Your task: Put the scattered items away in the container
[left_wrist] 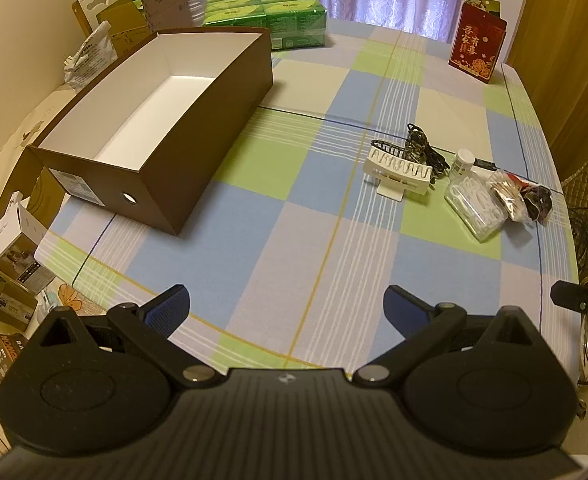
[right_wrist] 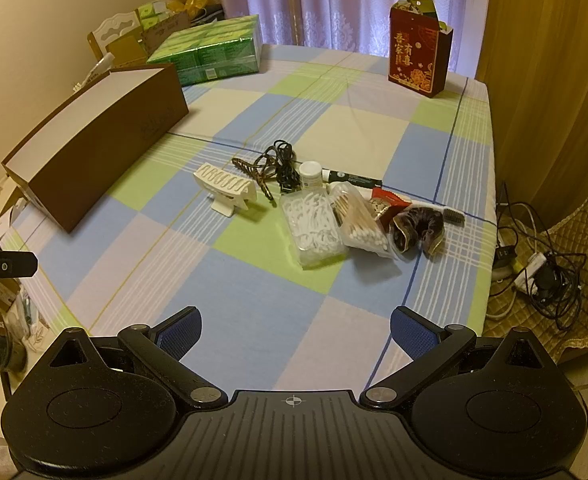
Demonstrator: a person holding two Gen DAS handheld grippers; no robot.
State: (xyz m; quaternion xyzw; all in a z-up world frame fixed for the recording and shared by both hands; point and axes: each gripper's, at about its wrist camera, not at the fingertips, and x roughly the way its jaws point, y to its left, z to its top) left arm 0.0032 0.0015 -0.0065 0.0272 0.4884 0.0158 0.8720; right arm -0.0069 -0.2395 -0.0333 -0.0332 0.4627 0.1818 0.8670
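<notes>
Both hand-held grippers (left_wrist: 286, 312) (right_wrist: 296, 330) gape above checked cloth (right_wrist: 253, 312)

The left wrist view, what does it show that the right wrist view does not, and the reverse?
Only the left wrist view shows the white, empty inside of the brown cardboard box, plus its end label and round hole.

Only the right wrist view shows the tangle of cables and plugs on the floor and the bag of wooden cotton swabs clearly.

Both show the checked tablecloth, white plastic hair claw, clear box of white floss picks, red paper gift bag, green tissue packs, and an open gripper.
</notes>
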